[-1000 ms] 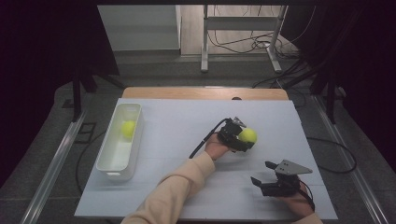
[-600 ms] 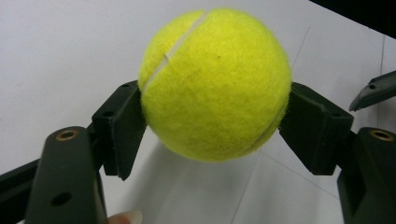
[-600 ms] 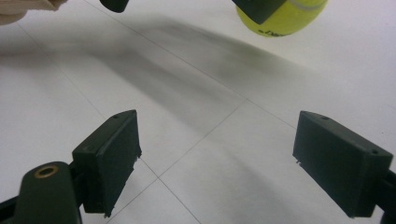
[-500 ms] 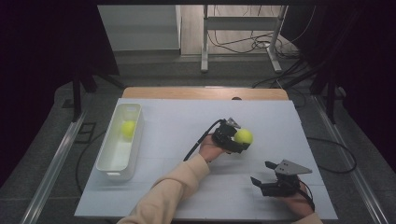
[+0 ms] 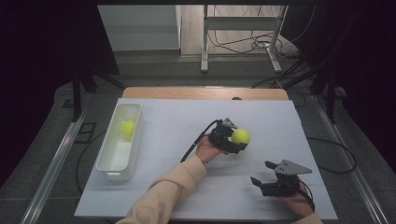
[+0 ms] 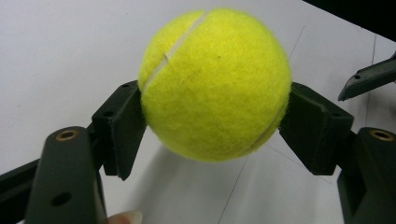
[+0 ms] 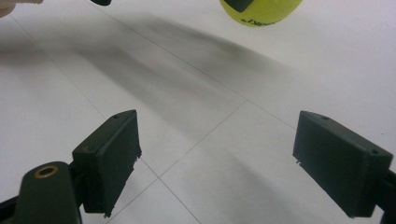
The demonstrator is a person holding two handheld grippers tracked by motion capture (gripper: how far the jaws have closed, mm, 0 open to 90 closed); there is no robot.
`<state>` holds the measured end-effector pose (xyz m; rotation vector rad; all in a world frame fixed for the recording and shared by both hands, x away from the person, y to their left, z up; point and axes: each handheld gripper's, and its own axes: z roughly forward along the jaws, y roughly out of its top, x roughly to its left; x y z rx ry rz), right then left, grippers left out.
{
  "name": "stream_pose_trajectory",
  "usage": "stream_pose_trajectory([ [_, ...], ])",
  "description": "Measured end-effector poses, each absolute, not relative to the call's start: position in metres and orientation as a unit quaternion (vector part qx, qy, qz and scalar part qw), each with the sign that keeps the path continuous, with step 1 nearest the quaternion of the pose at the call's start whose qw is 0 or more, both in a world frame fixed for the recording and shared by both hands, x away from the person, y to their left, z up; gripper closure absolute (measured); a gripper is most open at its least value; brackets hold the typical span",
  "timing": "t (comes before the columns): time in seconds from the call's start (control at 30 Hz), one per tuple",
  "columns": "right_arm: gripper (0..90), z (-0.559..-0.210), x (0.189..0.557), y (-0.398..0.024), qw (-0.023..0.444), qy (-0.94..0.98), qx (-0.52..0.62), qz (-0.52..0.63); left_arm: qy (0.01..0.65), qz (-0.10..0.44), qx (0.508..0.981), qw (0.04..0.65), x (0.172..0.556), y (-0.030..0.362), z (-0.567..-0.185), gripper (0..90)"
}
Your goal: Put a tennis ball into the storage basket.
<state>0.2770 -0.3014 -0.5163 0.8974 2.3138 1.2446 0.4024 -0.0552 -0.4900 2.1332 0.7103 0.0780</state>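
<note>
Lab test bay; white-topped table (image 5: 154,196), dark curtains (image 5: 42,56), loose floor cables (image 5: 243,44), metal stand legs (image 5: 204,51).

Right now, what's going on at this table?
A person is working with a hand-held gripper in each hand. The left gripper is clamped on a tennis ball, holding it just above the white table. The right gripper sits open near the table's front edge with nothing between its jaws. A second ball lies in the white bin at the left.
</note>
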Motion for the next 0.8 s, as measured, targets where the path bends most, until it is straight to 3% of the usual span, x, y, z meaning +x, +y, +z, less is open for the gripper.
stream_pose_trajectory([
  [0.8,15.1,-0.516,0.277,-0.301,0.183,0.819,0.318,0.442,0.293,0.041,0.847,0.442,0.392,-0.030,-0.483,27.4],
])
